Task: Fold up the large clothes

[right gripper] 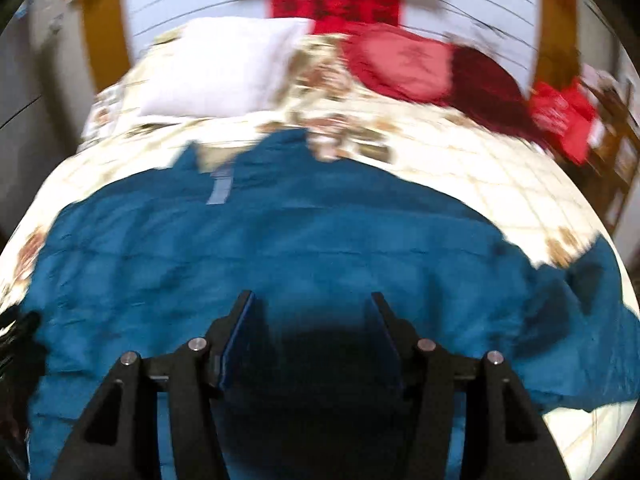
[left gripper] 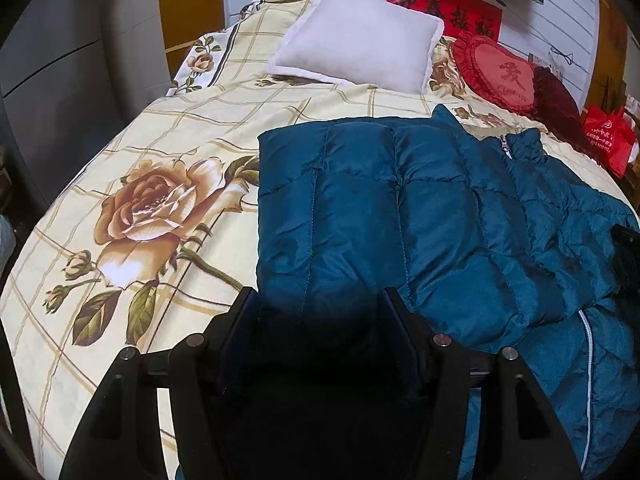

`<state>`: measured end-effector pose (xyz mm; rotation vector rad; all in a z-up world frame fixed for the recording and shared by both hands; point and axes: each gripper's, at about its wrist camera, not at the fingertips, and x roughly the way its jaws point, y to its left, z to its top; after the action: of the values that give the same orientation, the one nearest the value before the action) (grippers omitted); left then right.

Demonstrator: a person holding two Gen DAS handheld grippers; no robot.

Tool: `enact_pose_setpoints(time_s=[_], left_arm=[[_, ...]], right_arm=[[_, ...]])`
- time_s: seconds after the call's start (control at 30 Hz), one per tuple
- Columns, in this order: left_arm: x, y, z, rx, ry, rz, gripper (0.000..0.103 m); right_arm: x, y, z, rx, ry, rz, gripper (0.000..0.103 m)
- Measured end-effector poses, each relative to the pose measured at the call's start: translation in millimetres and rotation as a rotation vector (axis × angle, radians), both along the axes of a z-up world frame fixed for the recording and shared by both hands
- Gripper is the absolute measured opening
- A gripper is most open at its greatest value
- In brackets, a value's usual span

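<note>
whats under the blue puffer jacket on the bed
The blue puffer jacket lies on the floral bedspread, which shows around it. What lies directly beneath the jacket is covered.

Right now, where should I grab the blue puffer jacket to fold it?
Take the blue puffer jacket by its near hem, coming from the near bed edge; the left hand-held gripper already straddles that edge, and the padding there bunches thick enough to pinch.

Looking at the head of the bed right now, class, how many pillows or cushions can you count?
3: a white pillow at centre, a red heart-shaped cushion to its right, and a dark red cushion beside that. Others may be hidden.
</note>
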<state>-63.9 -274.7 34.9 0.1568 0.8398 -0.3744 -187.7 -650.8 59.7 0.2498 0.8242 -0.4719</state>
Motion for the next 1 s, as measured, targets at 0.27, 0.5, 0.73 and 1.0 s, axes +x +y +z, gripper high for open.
enact_pose_setpoints(time_s=[0.27, 0.5, 0.73, 1.0], left_arm=[[-1, -1, -2, 0.009, -0.011, -0.002, 0.045], [-3, 2, 2, -0.004, -0.014, 0.005, 0.045], [-10, 4, 8, -0.015, -0.029, 0.010, 0.045], [-26, 4, 19, -0.015, -0.069, -0.016, 0.045]], right_arm=[[-2, -19, -28, 0.048, 0.043, -0.047, 0.060], [-27, 16, -5, -0.043, 0.005, 0.020, 0.061], [-36, 1, -31, 0.028, 0.070, -0.027, 0.063], [-60, 12, -9, 0.032, 0.021, -0.018, 0.063]])
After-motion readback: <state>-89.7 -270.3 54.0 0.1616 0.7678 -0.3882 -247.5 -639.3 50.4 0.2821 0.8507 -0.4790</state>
